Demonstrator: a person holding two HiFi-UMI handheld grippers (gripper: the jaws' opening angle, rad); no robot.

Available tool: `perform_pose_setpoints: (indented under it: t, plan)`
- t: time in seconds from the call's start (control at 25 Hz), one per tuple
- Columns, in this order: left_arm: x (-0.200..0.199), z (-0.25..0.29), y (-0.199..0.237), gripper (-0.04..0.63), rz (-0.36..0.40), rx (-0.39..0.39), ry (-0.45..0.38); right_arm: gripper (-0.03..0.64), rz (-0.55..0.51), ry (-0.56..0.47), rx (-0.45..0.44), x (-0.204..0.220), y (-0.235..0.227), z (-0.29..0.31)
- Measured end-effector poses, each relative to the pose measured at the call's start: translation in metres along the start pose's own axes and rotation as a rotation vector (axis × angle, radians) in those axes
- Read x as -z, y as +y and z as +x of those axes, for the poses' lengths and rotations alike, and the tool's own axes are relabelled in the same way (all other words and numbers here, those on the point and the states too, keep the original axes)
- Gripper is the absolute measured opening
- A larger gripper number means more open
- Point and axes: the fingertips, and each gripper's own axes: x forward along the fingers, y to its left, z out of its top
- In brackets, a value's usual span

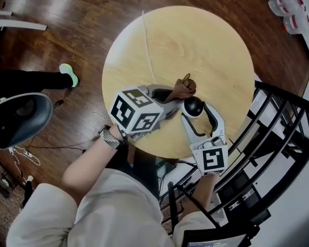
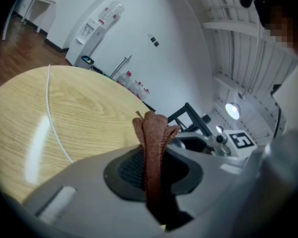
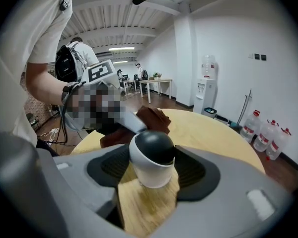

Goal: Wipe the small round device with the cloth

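The small round device [image 1: 193,106], a white body with a black dome, stands on the round wooden table [image 1: 195,40] near its front edge. My right gripper [image 1: 196,112] is shut on it, and in the right gripper view the device [image 3: 151,157] sits between both pads, which touch its sides. My left gripper [image 1: 170,98] is shut on a brown cloth [image 1: 183,89]. The bunched cloth [image 2: 151,148] sticks up out of the closed jaws. It hangs just left of and behind the device, with the cloth [image 3: 151,118] close to the dome; I cannot tell if they touch.
A thin white cable [image 1: 148,50] runs across the table's left part. A black metal railing [image 1: 278,133] stands close on the right. Water bottles [image 1: 286,4] stand at the far right, and an office chair [image 1: 20,115] and a person's shoe [image 1: 69,73] are at the left.
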Motion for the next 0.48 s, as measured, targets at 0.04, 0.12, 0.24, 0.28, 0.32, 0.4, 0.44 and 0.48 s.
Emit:
perform_pose_setpoints:
  t: [0.04, 0.12, 0.24, 0.28, 0.32, 0.4, 0.44, 0.48]
  plan:
    - [-0.003, -0.002, -0.005, 0.075, -0.006, 0.020, -0.010, 0.285, 0.007, 0.010, 0.008, 0.002, -0.001, -0.001]
    - [-0.008, -0.006, -0.015, 0.074, -0.033, 0.071, -0.032, 0.285, 0.014, 0.018, 0.025, 0.003, -0.003, -0.003]
    - [-0.017, -0.013, -0.027, 0.074, -0.119, 0.171, -0.081, 0.285, 0.039, 0.037, 0.060, 0.005, -0.006, -0.004]
    - [-0.018, -0.015, -0.030, 0.074, -0.145, 0.196, -0.094, 0.285, 0.045, 0.044, 0.072, 0.005, -0.006, -0.004]
    - [-0.019, -0.016, -0.031, 0.074, -0.164, 0.212, -0.104, 0.285, 0.049, 0.049, 0.085, 0.005, -0.005, -0.004]
    - [-0.017, -0.016, -0.027, 0.074, -0.176, 0.216, -0.114, 0.284, 0.065, 0.062, 0.111, 0.006, -0.005, -0.003]
    - [-0.014, -0.015, -0.021, 0.074, -0.170, 0.204, -0.111, 0.284, 0.078, 0.069, 0.126, 0.007, -0.005, -0.003]
    - [-0.010, -0.011, -0.014, 0.074, -0.155, 0.186, -0.102, 0.284, 0.091, 0.076, 0.140, 0.009, -0.006, -0.002]
